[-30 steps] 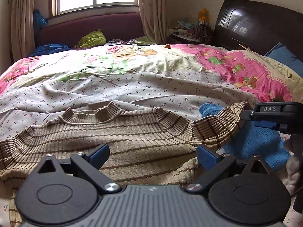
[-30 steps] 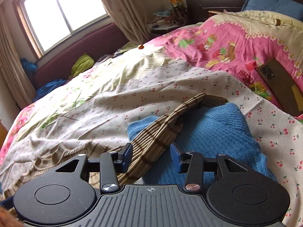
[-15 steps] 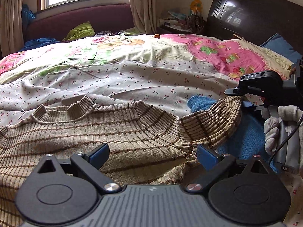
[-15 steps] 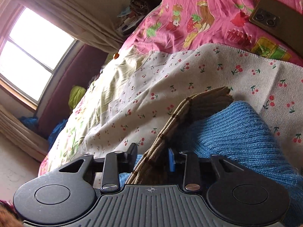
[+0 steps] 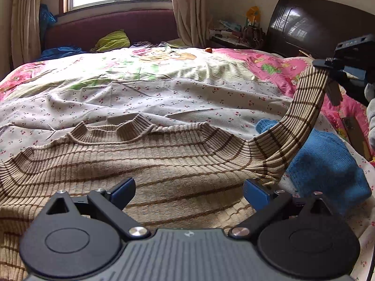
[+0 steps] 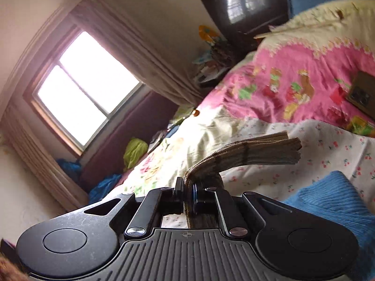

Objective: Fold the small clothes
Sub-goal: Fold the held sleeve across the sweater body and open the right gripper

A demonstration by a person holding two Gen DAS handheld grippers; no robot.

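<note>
A tan ribbed sweater with brown stripes lies flat on the bed, collar away from me. My left gripper is open and empty, low over the sweater's body. My right gripper is shut on the sweater's right sleeve, near the cuff. In the left wrist view the right gripper holds that sleeve up off the bed at the right. A blue knitted garment lies under the lifted sleeve; it also shows in the right wrist view.
The bed has a cherry-print sheet and a pink cartoon quilt. A phone lies on the quilt at the right. A dark headboard, a cluttered nightstand and a maroon window seat stand beyond.
My right gripper has closed on the sleeve end and lifted it up off the blue garment. The left gripper stays open over the sweater.
</note>
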